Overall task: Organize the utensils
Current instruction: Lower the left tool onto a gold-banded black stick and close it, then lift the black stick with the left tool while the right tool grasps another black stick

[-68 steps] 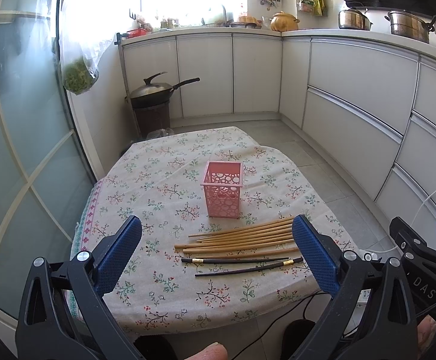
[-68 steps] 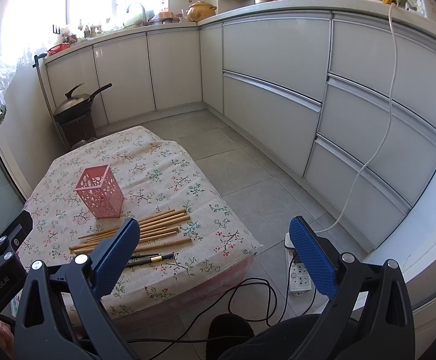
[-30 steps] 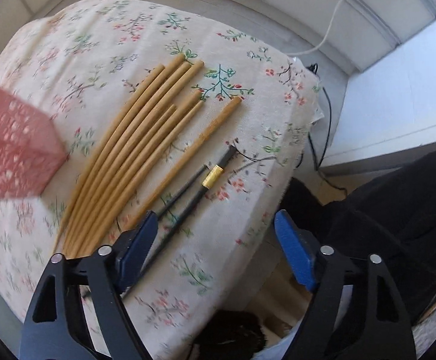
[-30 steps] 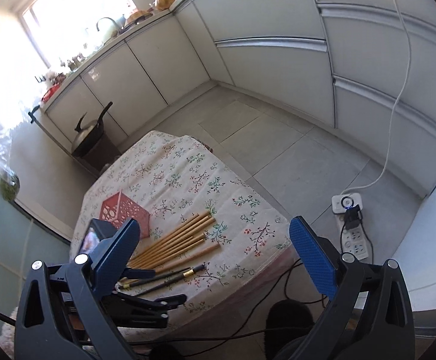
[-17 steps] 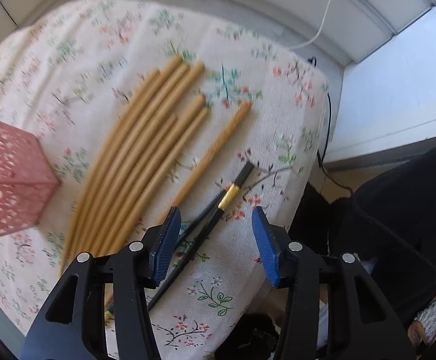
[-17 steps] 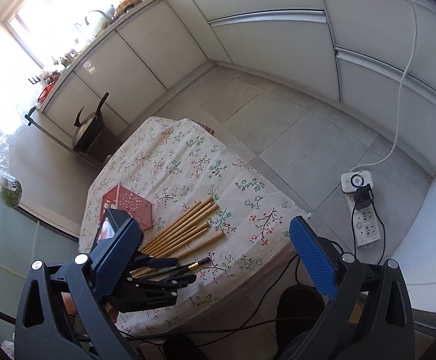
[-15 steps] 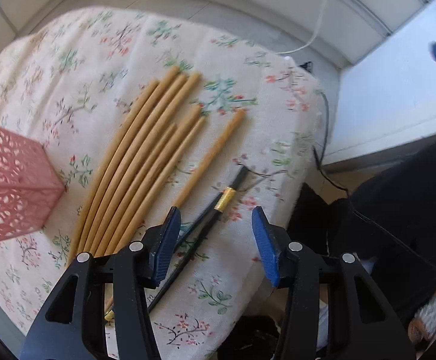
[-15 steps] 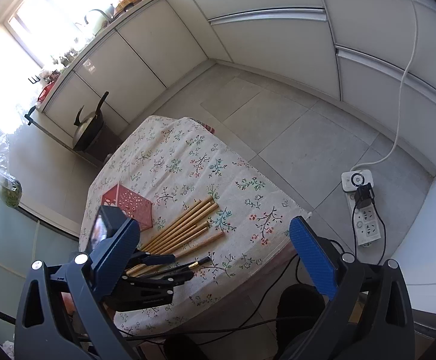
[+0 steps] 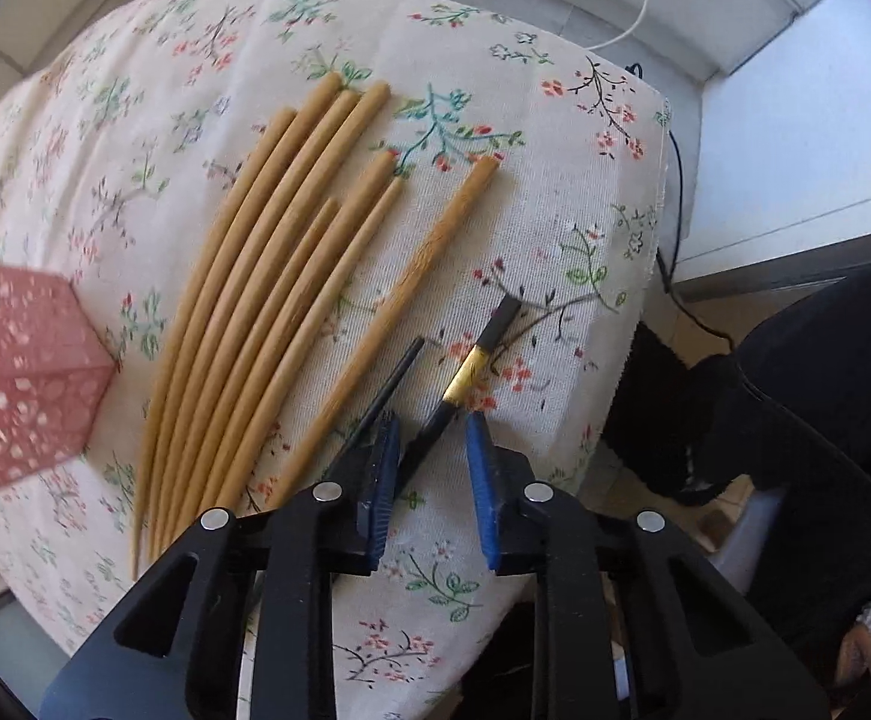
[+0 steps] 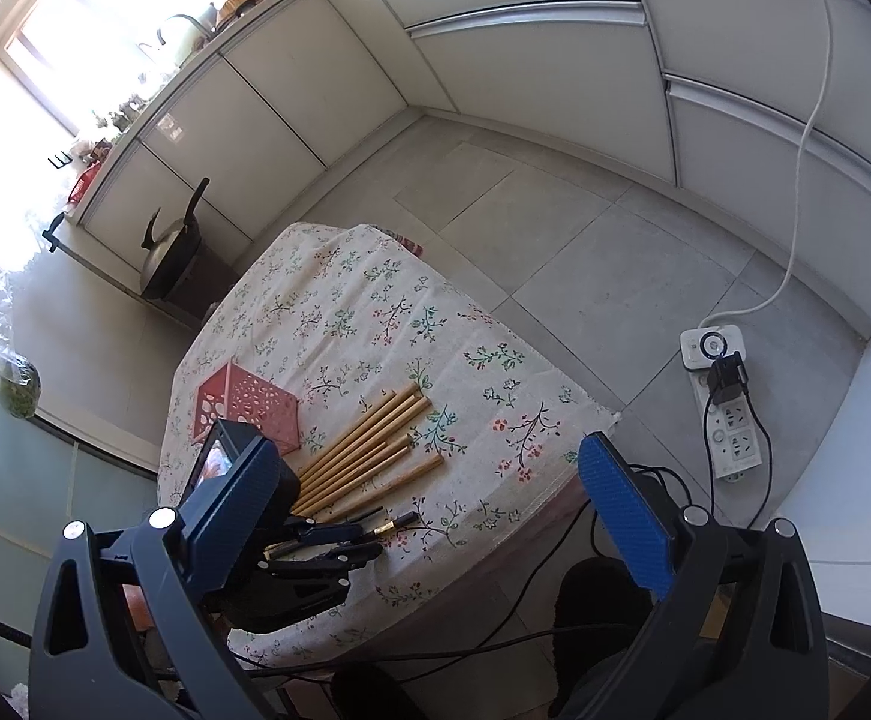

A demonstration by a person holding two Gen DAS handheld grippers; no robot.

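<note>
Several wooden chopsticks [image 9: 291, 276] lie side by side on the floral tablecloth [image 9: 543, 180]. Two black chopsticks lie beside them: one with a gold band [image 9: 472, 360] and a plain one [image 9: 390, 381]. My left gripper [image 9: 429, 438] is low over the cloth, its blue pads [image 9: 383, 468] narrowed around the gold-banded chopstick with small gaps on both sides. A pink perforated holder [image 9: 9, 372] stands at the left. My right gripper [image 10: 423, 522] is wide open and empty, high above the table; from there the left gripper [image 10: 339, 546], chopsticks [image 10: 369, 450] and holder [image 10: 249, 402] show.
The cloth's right edge [image 9: 651, 276] drops to the floor with black cables. A power strip [image 10: 723, 408] with a white cord lies on the tiled floor. White cabinets [image 10: 495, 48] line the walls. A covered pan [image 10: 171, 258] sits beyond the table.
My left gripper has dropped closer to the cloth and its jaws have narrowed around the gold-banded black chopstick. The right gripper has stayed high and wide open.
</note>
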